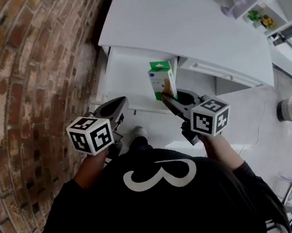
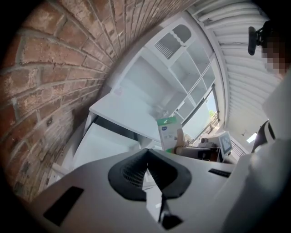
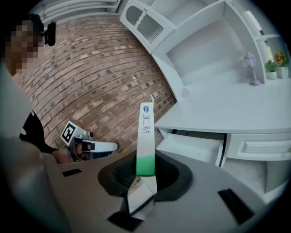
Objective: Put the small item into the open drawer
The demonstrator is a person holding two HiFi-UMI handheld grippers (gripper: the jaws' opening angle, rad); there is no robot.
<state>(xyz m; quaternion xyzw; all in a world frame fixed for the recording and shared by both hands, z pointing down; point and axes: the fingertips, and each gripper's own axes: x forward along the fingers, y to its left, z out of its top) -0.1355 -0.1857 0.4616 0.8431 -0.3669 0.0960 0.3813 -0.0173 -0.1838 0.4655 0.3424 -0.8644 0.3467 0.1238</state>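
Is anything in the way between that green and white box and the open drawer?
Nothing visible does. The green and white box, clamped in the right gripper, faces the open drawer directly; the part of it that shows looks bare. The desk top covers only its back. The left gripper is off to one side.

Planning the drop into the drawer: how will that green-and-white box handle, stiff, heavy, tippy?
The box looks like thin cardboard, probably stiff: the right gripper clamps it without buckling. Held by one end, it seems light. Tall and slim, it may topple if stood in the drawer.
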